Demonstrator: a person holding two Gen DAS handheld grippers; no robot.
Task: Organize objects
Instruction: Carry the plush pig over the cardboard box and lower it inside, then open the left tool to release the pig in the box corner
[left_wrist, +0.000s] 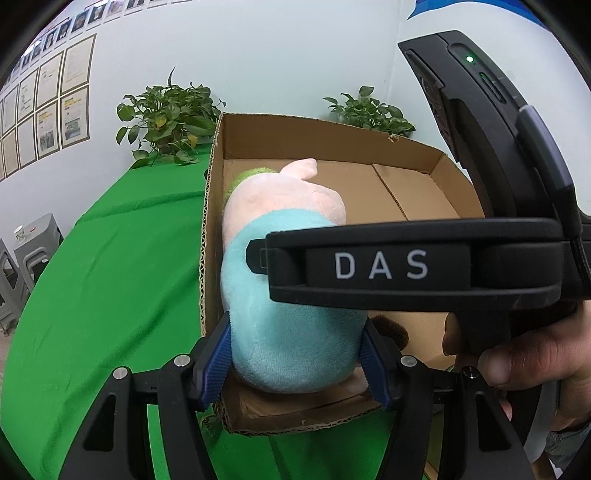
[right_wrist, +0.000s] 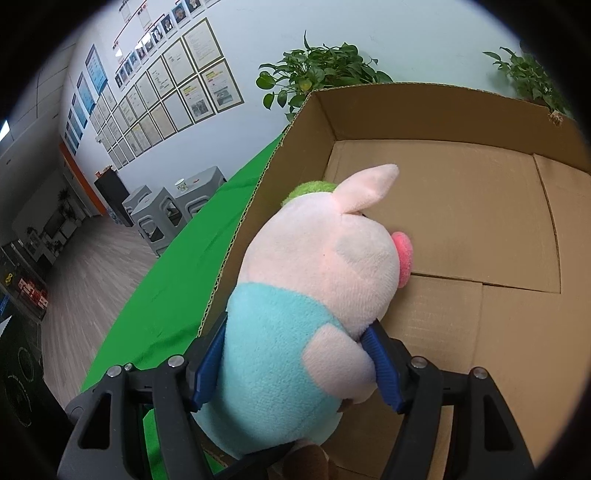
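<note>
A plush pig (left_wrist: 291, 332) with a pink head, teal body and a green tuft lies in an open cardboard box (left_wrist: 211, 221), against its left wall. My left gripper (left_wrist: 295, 347) is shut on the teal body, its blue pads (left_wrist: 216, 365) pressing both sides. My right gripper (right_wrist: 295, 350) is shut on the same plush pig (right_wrist: 317, 258) just below the head, with the snout toward the box floor. In the left wrist view the right gripper's black body (left_wrist: 406, 266) crosses above the toy, held by a hand (left_wrist: 535, 350). Something brown (left_wrist: 391, 328) shows beside the pig.
The cardboard box (right_wrist: 424, 110) stands on a green cloth (left_wrist: 110, 277). Two potted plants (left_wrist: 170, 118) (left_wrist: 369, 110) stand behind it against the wall. Grey stools (right_wrist: 162, 214) with a cup are on the floor to the left. The right part of the box floor (right_wrist: 480, 221) is bare.
</note>
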